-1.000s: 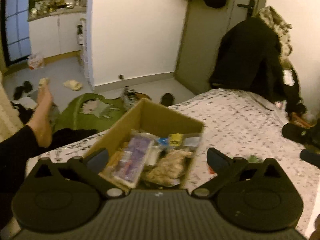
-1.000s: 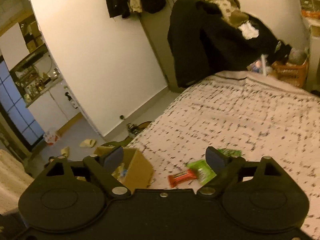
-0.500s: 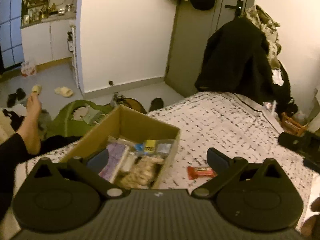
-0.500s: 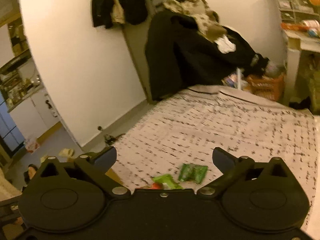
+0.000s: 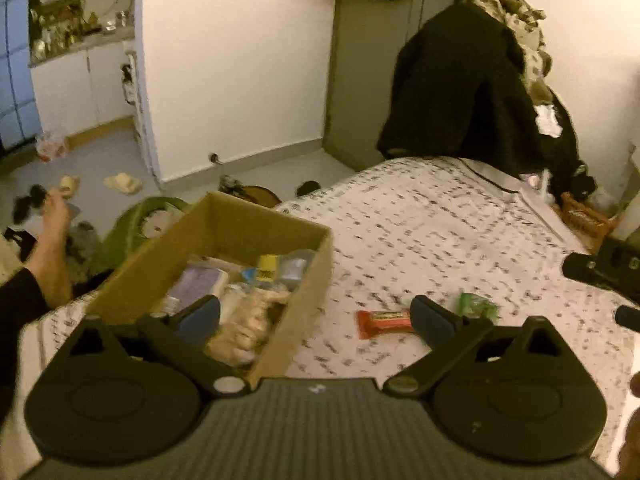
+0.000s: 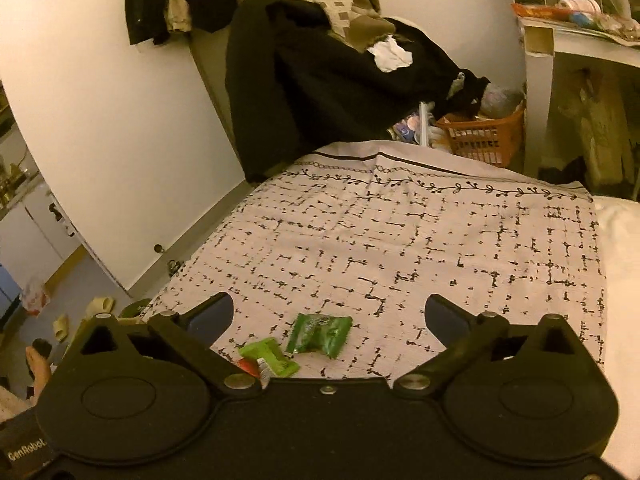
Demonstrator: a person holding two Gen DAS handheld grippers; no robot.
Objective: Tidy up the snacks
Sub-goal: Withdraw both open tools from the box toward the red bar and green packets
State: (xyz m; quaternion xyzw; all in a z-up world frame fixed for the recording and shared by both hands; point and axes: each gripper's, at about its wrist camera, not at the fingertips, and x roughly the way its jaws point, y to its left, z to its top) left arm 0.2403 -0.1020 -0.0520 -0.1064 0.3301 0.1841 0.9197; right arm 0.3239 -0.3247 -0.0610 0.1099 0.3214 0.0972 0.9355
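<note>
Left gripper (image 5: 316, 316) hangs over the bed, fingers spread wide, nothing between them; left fingertip (image 5: 200, 312) overlaps the near end of the cardboard box (image 5: 308, 276). Box sits on the patterned bedspread (image 5: 420, 232) near the left edge, packed with snacks: purple packet (image 5: 196, 284), pale lumpy bag (image 5: 248, 328), yellow item (image 5: 267, 267), others too blurred to name. Just right of the box, a red bar (image 5: 382, 322) lies flat on the spread, partly behind the right fingertip (image 5: 432, 316). Right gripper (image 6: 328, 316) also wide, empty, above the bed; just ahead of it a dark green wrapper (image 6: 320, 334), with a light green packet (image 6: 270, 358) near it, maybe touching the red bar's end (image 6: 249, 366). Further back, a black coat pile (image 6: 320, 80), orange basket (image 6: 484, 136), door (image 5: 368, 60).
</note>
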